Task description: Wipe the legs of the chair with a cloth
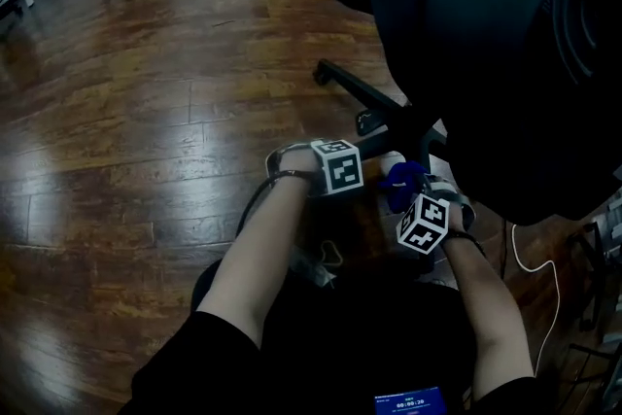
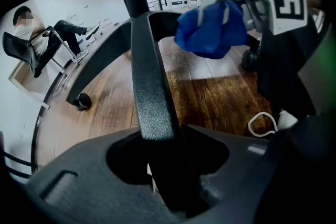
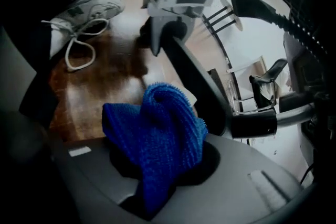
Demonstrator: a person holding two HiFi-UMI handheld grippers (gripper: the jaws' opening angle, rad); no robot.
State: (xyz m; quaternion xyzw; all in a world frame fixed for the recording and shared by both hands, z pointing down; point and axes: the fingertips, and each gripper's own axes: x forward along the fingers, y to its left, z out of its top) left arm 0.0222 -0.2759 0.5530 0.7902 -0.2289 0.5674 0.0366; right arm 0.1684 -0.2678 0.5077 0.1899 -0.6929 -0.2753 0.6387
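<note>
**Leg braced, cloth poised beside it**

Your left gripper [image 2: 168, 165] is partly closed, clamped around a black chair leg [image 2: 149, 86] to steady it. Your right gripper [image 3: 157, 186] pinches a bunched blue cloth [image 3: 157, 134] just beside that leg, toward the hub. No view shows cloth pressing on plastic, so I judge the wiping barely under way. The farther leg [image 2: 100, 63] and the others likely remain.

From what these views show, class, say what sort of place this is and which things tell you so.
Probably an office: a black swivel chair on castors, a wood floor, and more chairs and a seated person further off.
</note>
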